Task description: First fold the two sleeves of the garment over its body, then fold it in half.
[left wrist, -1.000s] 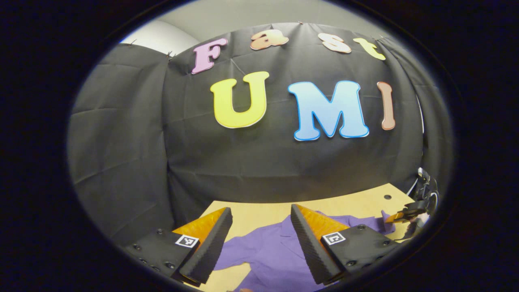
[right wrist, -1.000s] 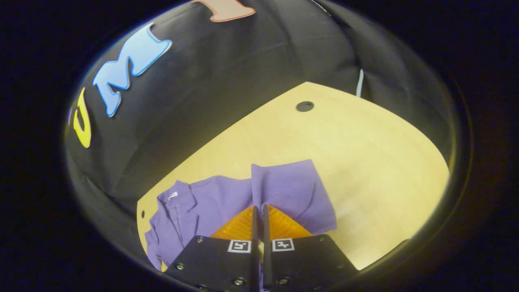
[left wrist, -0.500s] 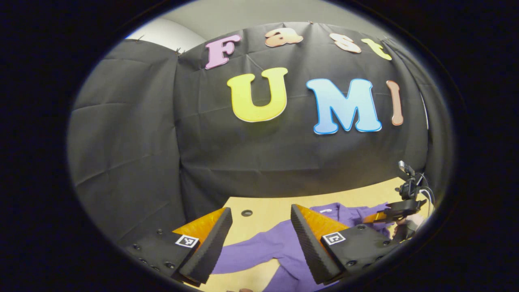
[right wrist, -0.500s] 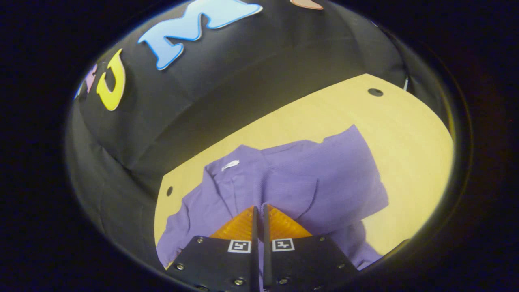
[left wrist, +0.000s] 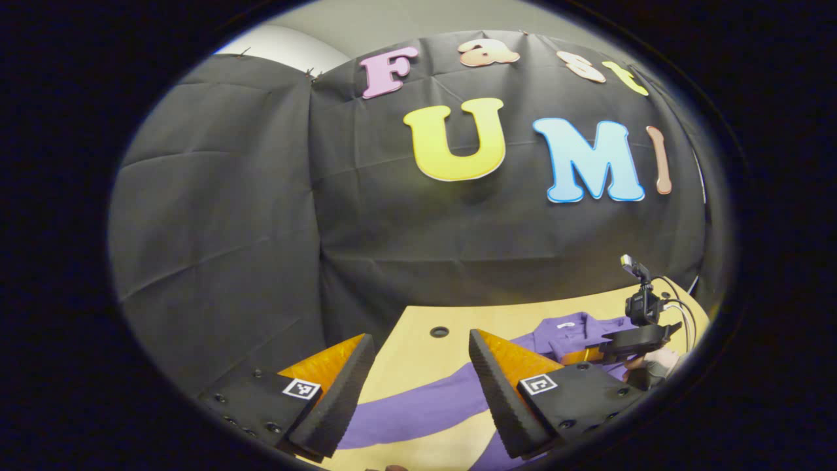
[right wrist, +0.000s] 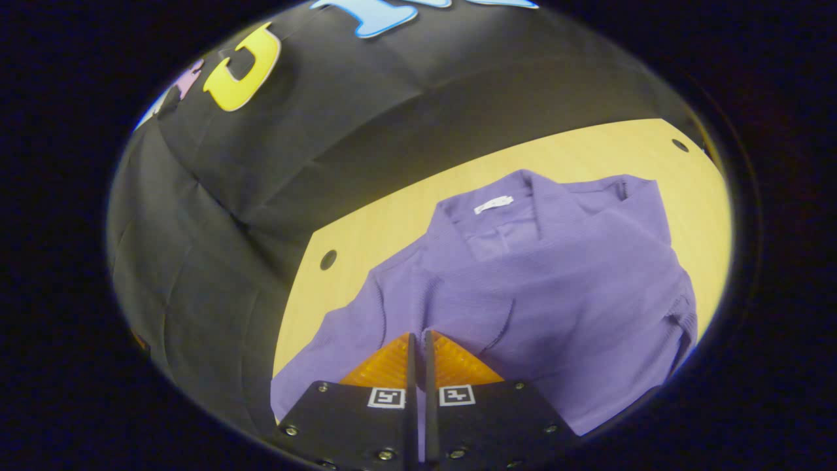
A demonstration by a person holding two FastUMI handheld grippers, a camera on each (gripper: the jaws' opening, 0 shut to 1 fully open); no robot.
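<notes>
Right claw (right wrist: 416, 337) first, nearest us: its two fingers are pinched together on a fold of the purple shirt (right wrist: 543, 281), with a sliver of purple cloth showing between them, so it holds the right sleeve and carries it across the body. The shirt lies on the pale wooden worktop (right wrist: 392, 216), collar and white neck label (right wrist: 493, 204) toward the far edge. To do this fold well, I'd say bring the cuff low and flat over the chest, let go only once the sleeve lies smooth, and avoid dragging the whole shirt sideways.

Left claw (left wrist: 415, 376) hangs spread wide, holding nothing, above the worktop (left wrist: 418, 353) with the left sleeve (left wrist: 418, 409) stretched out beneath it. Farther off in the left gripper view, the right claw (left wrist: 592, 354) sits over the shirt body (left wrist: 575, 330), a hand (left wrist: 654, 363) behind it.

Against the frame a second back, the right gripper view has swung from the sleeve lying out on bare wood to the whole shirt front with its collar, so the sleeve has travelled inward. The left gripper view has turned too: the shirt has slid toward its right edge, and a hole in the worktop (left wrist: 439, 331) has appeared between its fingers.
</notes>
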